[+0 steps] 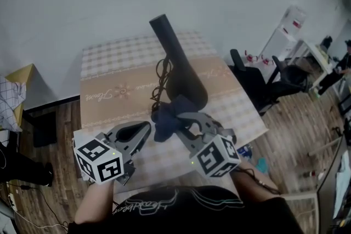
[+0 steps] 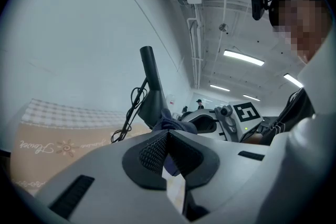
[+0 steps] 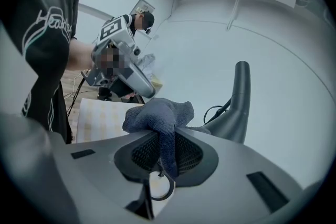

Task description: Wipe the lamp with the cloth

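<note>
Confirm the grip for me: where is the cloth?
The cloth is clamped in the right gripper, mid head view, beside the lamp's base.

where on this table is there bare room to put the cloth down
The widest bare patch is the left part of the table, between the cord and the left edge. A narrower one lies between the lamp and the right edge. The middle and near edge are crowded: lamp, cord, left gripper and right gripper, whose jaws hold the cloth.
</note>
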{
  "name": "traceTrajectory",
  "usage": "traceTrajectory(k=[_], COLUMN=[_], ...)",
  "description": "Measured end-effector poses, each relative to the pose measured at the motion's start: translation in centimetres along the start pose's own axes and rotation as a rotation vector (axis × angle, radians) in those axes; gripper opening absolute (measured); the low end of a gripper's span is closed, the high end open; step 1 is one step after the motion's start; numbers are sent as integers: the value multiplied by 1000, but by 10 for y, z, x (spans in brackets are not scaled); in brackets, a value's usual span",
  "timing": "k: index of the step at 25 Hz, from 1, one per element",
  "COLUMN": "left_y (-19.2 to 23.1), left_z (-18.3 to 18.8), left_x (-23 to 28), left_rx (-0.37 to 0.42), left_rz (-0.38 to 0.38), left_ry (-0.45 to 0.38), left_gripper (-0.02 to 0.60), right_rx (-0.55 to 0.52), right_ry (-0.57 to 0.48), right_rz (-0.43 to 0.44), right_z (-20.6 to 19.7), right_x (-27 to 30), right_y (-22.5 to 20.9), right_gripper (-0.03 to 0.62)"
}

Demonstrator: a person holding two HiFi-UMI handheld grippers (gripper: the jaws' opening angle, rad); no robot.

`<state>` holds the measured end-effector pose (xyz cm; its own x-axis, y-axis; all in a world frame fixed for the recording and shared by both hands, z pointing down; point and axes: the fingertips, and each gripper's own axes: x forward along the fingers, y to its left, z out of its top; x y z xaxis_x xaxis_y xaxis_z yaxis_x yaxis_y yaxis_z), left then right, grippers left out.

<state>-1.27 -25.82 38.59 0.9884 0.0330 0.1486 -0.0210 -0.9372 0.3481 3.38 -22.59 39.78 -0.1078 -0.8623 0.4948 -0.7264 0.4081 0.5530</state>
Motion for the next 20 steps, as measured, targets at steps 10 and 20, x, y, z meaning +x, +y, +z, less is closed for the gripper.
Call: traceTrajectory(k=[10, 20], left_y=[-3, -5], left_z=[11, 21], left_x=[0, -12], left_rx=[21, 46], left_rz=[-35, -48], left_ry=[-14, -17], left_gripper=[-2, -2], right_rx=[-76, -209], right_ry=[-41, -105], right_rz=[-104, -326], right_z=[41, 100], right_x=[-28, -54], right_y=[-48, -133], right_gripper=[57, 57])
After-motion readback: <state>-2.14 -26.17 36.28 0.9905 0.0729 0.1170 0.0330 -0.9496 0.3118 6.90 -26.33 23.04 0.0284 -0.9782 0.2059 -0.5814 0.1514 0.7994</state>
